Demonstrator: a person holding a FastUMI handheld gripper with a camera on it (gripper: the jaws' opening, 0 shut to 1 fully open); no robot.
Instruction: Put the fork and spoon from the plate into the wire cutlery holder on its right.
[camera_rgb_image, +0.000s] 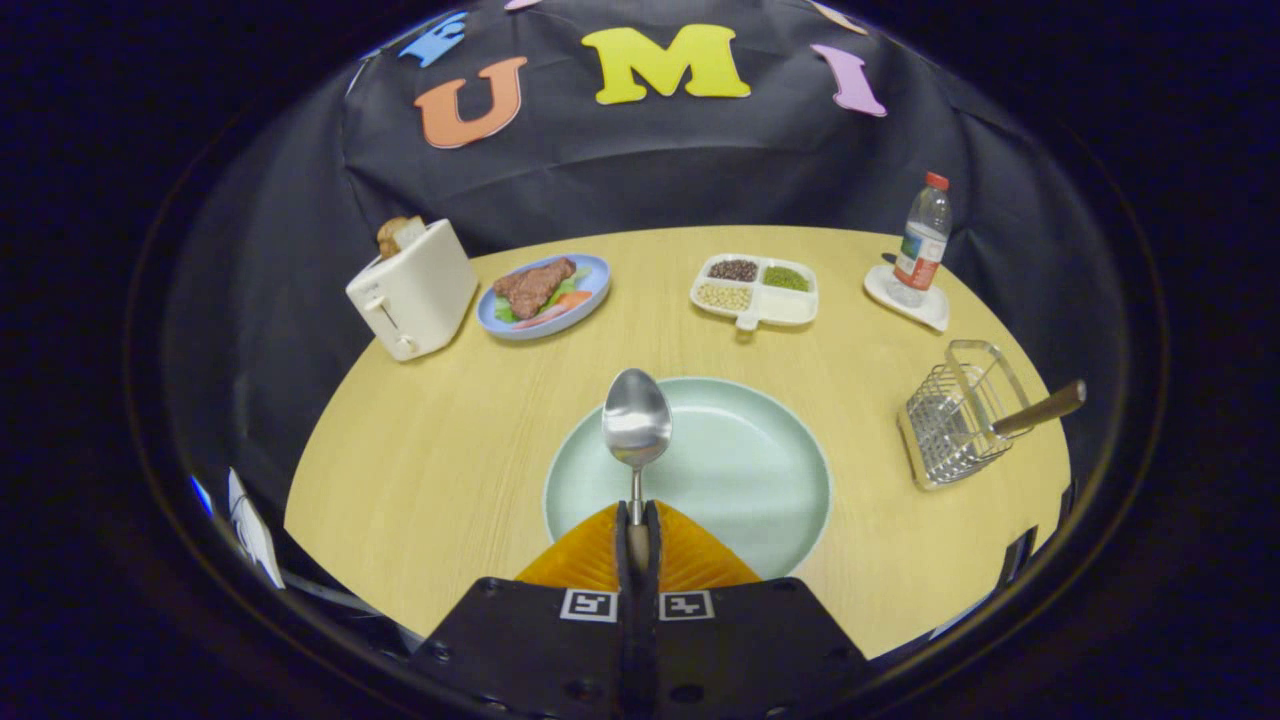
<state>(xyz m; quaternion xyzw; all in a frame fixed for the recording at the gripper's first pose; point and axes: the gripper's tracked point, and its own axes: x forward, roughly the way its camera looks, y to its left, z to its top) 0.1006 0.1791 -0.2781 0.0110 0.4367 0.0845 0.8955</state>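
Obscured items: the handle of the spoon (636, 425) is hidden where it runs down between the orange fingers (590, 555), so only its bowl and neck can be seen. A wooden handle (1040, 408) sticks out of the wire cutlery holder (955, 415); its working end is lost behind the wires, so whether it is the fork cannot be confirmed.

Gripper (637, 512): the fingers are closed to a narrow slit and both press on the spoon's handle. The spoon's bowl points straight ahead of the fingertips, over the pale green plate (745, 470).

The plate sits on the round wooden desk (420, 470), just ahead of the fingers. The holder stands to the plate's right, well apart from it.

Beyond the plate: a toaster (412, 290), a blue plate (545, 295) of food, a divided dish (755, 290) and a bottle (922, 240) on a white coaster.
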